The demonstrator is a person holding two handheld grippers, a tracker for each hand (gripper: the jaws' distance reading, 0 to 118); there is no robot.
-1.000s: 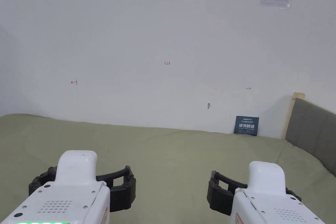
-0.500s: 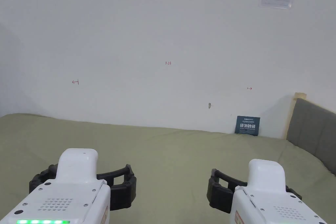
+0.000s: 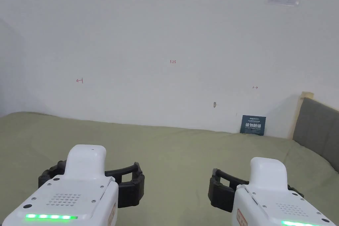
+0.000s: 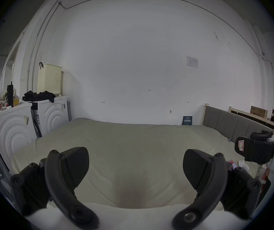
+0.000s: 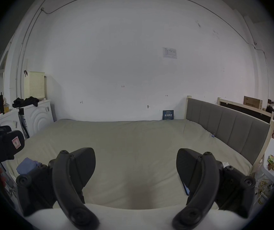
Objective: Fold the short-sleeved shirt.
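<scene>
Head view: left gripper [image 3: 91,183] and right gripper [image 3: 255,188], side by side above the green bed [image 3: 178,150]; jaws spread, holding nothing.

Left gripper view: jaws wide apart, empty, over the bed sheet; cream laundry basket [image 4: 49,79] on a washing machine [image 4: 53,110], contents not discernible.

Right gripper view: jaws wide apart, empty; blue folded cloth [image 5: 27,165] at the bed's left edge, possibly the shirt, cannot tell.

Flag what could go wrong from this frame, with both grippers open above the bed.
1. The left gripper and right gripper hang open over the green sheet; closing low might pinch the sheet.
2. A blue fabric piece lies near the bed's left edge, behind a jaw in the right gripper view; whether it is the shirt can't be told, so reaching could be misjudged.
</scene>
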